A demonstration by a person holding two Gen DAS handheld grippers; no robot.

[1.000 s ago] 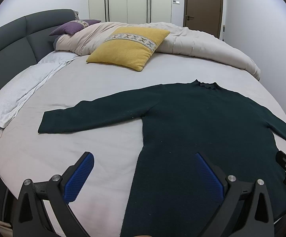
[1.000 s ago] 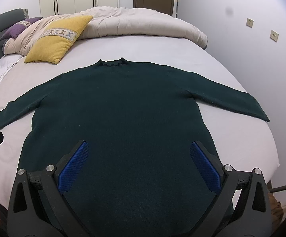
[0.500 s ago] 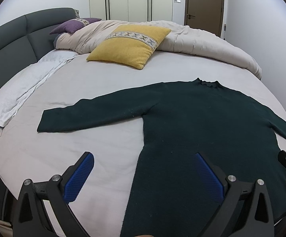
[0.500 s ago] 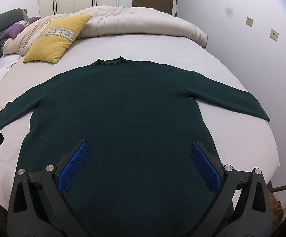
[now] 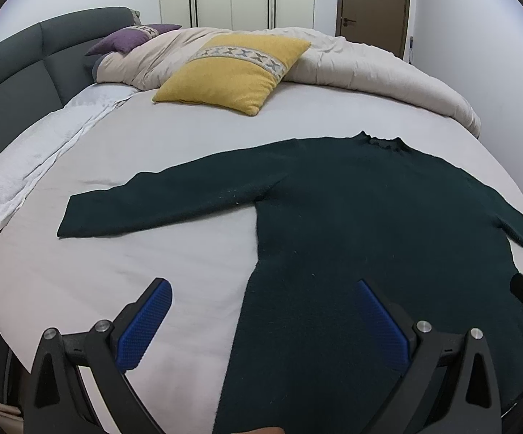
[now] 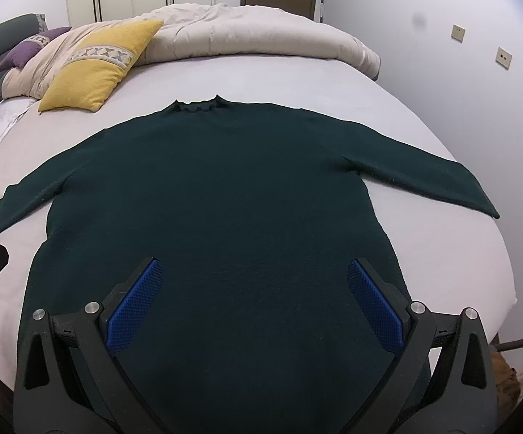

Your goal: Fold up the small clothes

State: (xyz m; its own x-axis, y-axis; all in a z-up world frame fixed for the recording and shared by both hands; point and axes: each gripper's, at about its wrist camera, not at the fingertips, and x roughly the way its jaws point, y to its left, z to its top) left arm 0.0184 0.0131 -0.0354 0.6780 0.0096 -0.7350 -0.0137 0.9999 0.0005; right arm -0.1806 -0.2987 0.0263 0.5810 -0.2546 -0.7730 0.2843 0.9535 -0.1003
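A dark green long-sleeved sweater point(image 6: 218, 195) lies flat on the bed, collar away from me, both sleeves spread out. It also shows in the left wrist view point(image 5: 370, 224), with its left sleeve point(image 5: 160, 199) stretched over the sheet. My left gripper point(image 5: 261, 293) is open and empty, above the sweater's lower left edge. My right gripper point(image 6: 249, 271) is open and empty, above the lower middle of the sweater. The right sleeve point(image 6: 431, 177) reaches toward the bed's right edge.
The bed has a light grey sheet point(image 5: 117, 264). A yellow cushion point(image 5: 232, 72), a purple cushion point(image 5: 127, 38) and a bunched beige duvet point(image 6: 254, 32) lie at the far end. A dark headboard point(image 5: 15, 72) is at left. A wall point(image 6: 478, 90) is close on the right.
Both grippers have shifted slightly, so the sweater sits a little lower in both views. The sweater has not moved and both grippers stay open.
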